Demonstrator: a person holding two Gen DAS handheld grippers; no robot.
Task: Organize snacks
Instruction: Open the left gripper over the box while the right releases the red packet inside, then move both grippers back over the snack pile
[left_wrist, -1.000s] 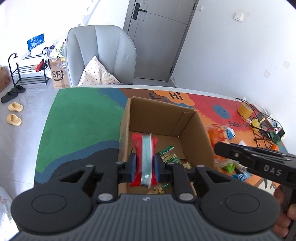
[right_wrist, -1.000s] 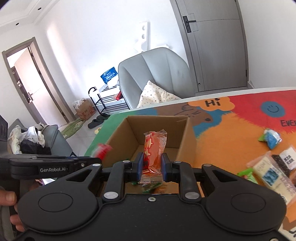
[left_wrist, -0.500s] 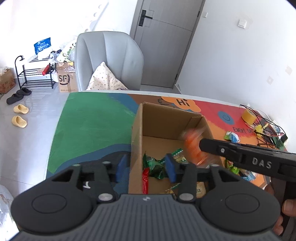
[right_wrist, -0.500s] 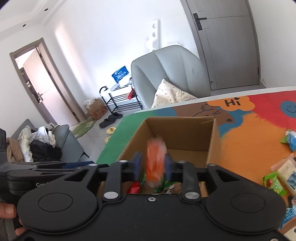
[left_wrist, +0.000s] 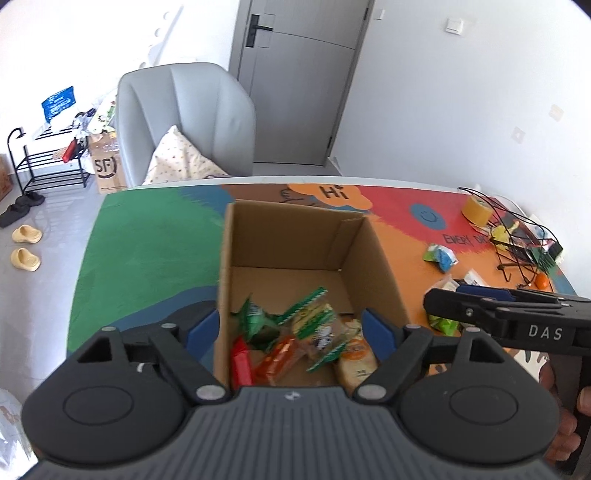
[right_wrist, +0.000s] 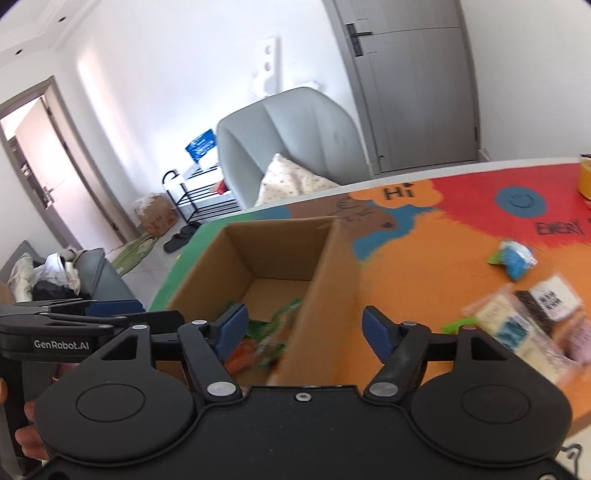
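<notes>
Several snack packets already lie in the cardboard box. The left gripper and right gripper hover over it, jaws opening with nothing pinched between them. More loose snacks wait on the surface beside the box, so the sorting looks partly done.

Snack packets in box, box on table

Brown box, red-green snack packets
</notes>
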